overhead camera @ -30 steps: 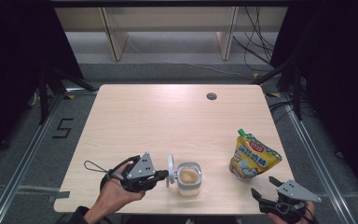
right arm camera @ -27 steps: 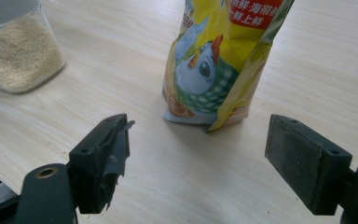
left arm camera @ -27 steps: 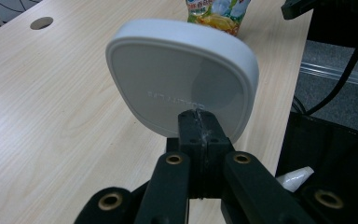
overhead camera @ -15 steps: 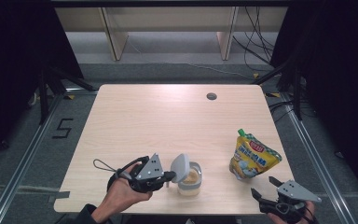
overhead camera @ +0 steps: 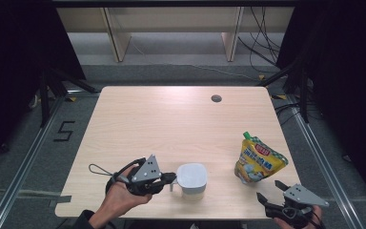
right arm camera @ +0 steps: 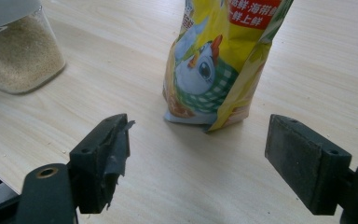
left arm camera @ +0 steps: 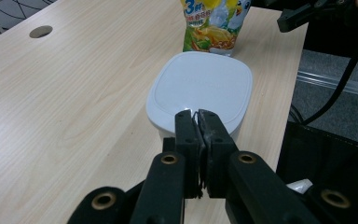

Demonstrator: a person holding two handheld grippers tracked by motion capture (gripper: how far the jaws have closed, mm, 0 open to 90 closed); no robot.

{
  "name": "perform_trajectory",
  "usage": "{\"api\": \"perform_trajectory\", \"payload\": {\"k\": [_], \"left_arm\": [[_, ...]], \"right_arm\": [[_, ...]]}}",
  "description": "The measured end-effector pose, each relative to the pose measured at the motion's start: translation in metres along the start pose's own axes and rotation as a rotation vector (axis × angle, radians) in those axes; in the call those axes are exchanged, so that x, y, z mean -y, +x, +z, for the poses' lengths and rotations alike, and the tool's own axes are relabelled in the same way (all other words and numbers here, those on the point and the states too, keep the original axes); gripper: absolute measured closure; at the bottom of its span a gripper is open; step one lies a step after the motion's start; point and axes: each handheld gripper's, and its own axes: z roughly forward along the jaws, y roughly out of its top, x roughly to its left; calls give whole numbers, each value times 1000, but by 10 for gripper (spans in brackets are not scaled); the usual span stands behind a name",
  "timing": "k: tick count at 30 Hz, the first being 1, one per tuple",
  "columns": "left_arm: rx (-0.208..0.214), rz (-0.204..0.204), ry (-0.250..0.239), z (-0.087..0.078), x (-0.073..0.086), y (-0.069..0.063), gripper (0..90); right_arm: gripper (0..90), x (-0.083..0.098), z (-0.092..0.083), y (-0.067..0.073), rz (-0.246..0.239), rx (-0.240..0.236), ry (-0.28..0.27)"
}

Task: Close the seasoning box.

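While nearly closed at the near edge of the white lid [left arm camera: 200,84] with jaws just easing apart, left gripper [left arm camera: 198,120] pinching nothing visible; right gripper [right arm camera: 198,154] wide open before the yellow pouch [right arm camera: 223,60]

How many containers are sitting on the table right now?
2: a white-lidded jar near the front edge beside the left hand-held gripper, and a yellow pouch standing to its right.

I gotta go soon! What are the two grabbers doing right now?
Left gripper: jaws nearly shut at the white lid's edge, just starting to open.
Right gripper: open, holding nothing.
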Motion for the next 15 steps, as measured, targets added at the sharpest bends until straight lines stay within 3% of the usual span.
{"api": "perform_trajectory", "payload": {"k": [1, 3, 4, 6, 7, 10, 13, 14, 15], "left_arm": [[-5, -20, -15, -1, 2, 1, 847], [-5, -14, -1, -3, 2, 2, 829], [-1, -26, -11, -4, 3, 3, 818], [-5, -43, -17, -6, 5, 4, 801], [-4, -54, -27, -7, 7, 5, 768], [1, -72, -29, -11, 13, 8, 606], [10, -110, -34, -13, 19, 8, 528], [-1, -108, -35, -14, 21, 9, 462], [-8, -109, -36, -15, 23, 10, 462]], "right_arm": [[229, 0, 0, 0, 3, -1, 0], [229, 0, 0, 0, 0, -3, -1], [229, 0, 1, -2, -25, 0, -12], [229, 0, 0, -1, -19, -7, -11], [229, 0, -1, 1, 5, -2, 0], [228, 0, 0, -1, -19, -8, -10], [226, 0, 0, 0, -3, -3, -5], [226, 0, 1, -2, -18, -10, -11], [226, 0, 1, -2, -18, -10, -11]]}}
